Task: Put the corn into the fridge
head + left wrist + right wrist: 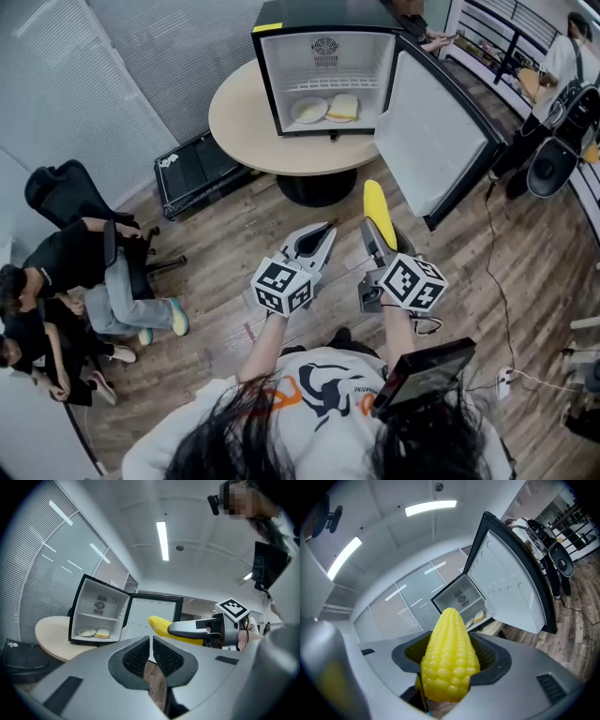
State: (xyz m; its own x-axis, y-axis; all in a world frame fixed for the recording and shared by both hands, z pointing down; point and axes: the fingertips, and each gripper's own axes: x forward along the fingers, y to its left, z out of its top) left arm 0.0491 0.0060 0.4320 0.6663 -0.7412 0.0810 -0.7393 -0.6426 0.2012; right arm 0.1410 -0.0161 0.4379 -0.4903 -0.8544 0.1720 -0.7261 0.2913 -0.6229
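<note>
A yellow corn cob (449,656) fills the right gripper view, clamped between the jaws of my right gripper (450,667), tip pointing up and forward. In the head view the corn (379,214) sticks out ahead of the right gripper (378,234) toward the small black fridge (323,66), which stands on a round table with its door (433,141) swung wide to the right. My left gripper (319,242) is beside it, shut and empty (150,656). The left gripper view also catches the corn (161,626) and the fridge (101,613).
Inside the fridge lie a plate (308,110) and a sandwich-like item (342,107). The round beige table (244,131) carries the fridge. A black case (197,173) sits on the wooden floor left. People sit at left (84,272); another person stands at far right (562,66).
</note>
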